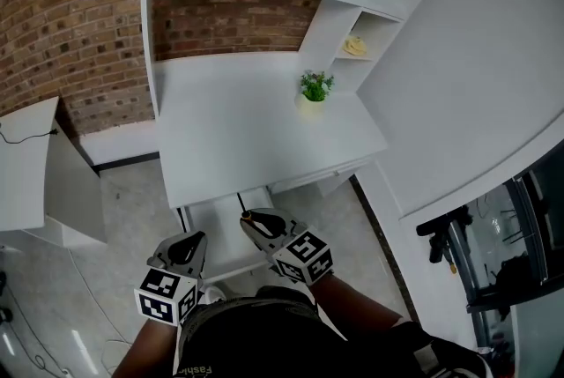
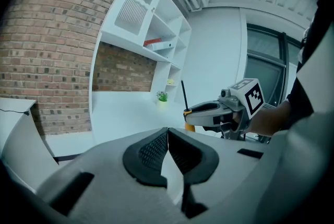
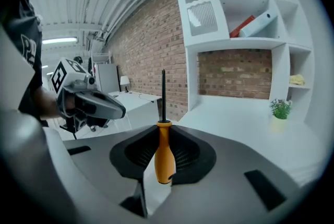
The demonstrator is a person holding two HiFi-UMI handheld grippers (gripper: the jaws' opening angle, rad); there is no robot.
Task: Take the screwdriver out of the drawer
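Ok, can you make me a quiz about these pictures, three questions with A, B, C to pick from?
1. Where does the small green plant in a pale pot stand?
A) on the white desk
B) on the floor
C) on the top shelf

2. What colour is the handle of the black-shafted screwdriver?
A) blue
B) orange
C) green

3. How is the left hand-held gripper?
A) wide open
B) shut on a book
C) shut, with nothing in it

Answers:
1 A: the head view shows it on the desk, near the back right.
2 B: the handle is orange, clamped in the right hand-held gripper.
3 C: its jaws meet with nothing between them.
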